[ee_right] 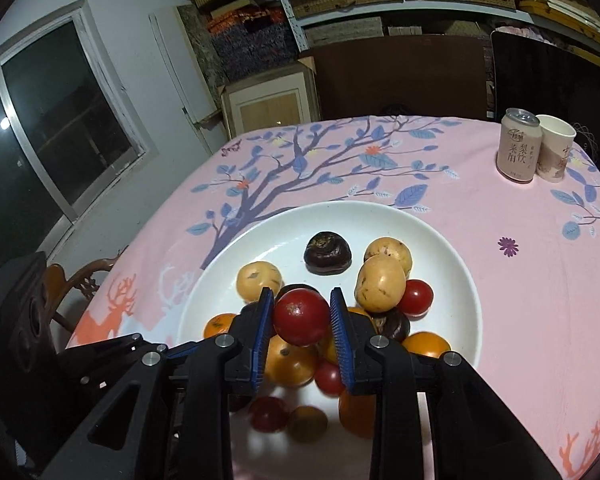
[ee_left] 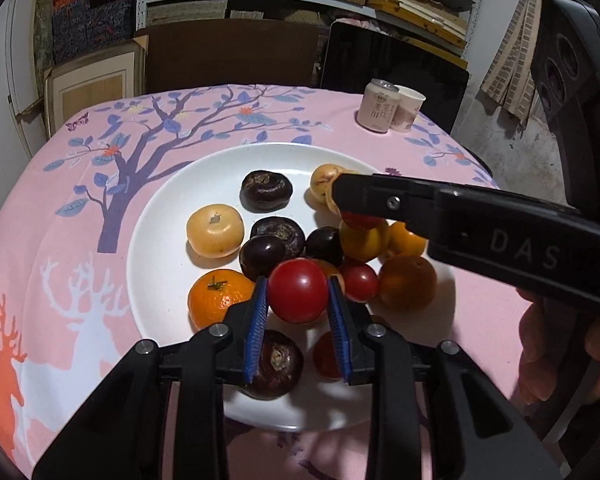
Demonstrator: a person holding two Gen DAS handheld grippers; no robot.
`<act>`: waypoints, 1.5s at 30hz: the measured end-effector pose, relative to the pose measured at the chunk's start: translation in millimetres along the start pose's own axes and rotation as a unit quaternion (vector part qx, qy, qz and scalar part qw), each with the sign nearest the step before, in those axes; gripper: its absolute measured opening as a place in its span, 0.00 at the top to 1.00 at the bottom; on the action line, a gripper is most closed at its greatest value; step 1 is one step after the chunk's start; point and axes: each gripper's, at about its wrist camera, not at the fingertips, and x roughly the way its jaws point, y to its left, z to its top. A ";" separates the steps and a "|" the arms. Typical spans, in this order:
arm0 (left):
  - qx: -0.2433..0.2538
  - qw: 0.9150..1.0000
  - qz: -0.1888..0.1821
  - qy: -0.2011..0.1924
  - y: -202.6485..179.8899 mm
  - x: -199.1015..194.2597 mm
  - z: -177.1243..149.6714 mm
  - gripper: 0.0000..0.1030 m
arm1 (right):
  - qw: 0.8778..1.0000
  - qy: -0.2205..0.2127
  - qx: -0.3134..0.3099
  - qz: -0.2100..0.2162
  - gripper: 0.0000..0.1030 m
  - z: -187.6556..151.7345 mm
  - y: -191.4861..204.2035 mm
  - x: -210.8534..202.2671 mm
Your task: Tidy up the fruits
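Clamping one red tomato (ee_left: pixel 298 290) (ee_right: pixel 301 317) each, left hand-held gripper (ee_left: pixel 298 294) and right hand-held gripper (ee_right: pixel 302 318) over white plate (ee_left: pixel 168 220)

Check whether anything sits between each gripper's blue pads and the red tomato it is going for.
Nothing does. The left gripper is already shut on a round red tomato, pads against both its sides above the white plate. The right gripper likewise clamps its own red tomato over the fruit pile.
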 end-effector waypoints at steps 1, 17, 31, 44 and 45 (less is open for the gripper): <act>-0.001 1.000 0.002 0.002 0.6 2.8 0.5 0.70 | 1.000 -0.001 0.000 0.004 0.68 0.7 1.1 1.8; 0.029 0.998 0.042 0.040 -20.7 -32.1 -55.2 0.09 | 0.999 -0.013 -0.003 -0.031 0.12 -62.6 2.8 -63.3; 0.022 0.990 0.135 -0.042 -37.4 -166.5 -148.9 0.05 | 0.998 0.009 0.041 -0.044 0.04 -184.4 12.0 -146.5; 0.029 0.981 0.135 -0.135 -72.1 -289.4 -179.9 0.05 | 0.993 -0.099 -0.018 -0.067 0.04 -206.6 81.4 -269.9; 0.029 0.981 0.131 -0.140 -74.4 -296.4 -183.2 0.05 | 0.992 -0.102 -0.019 -0.066 0.04 -208.7 83.6 -274.2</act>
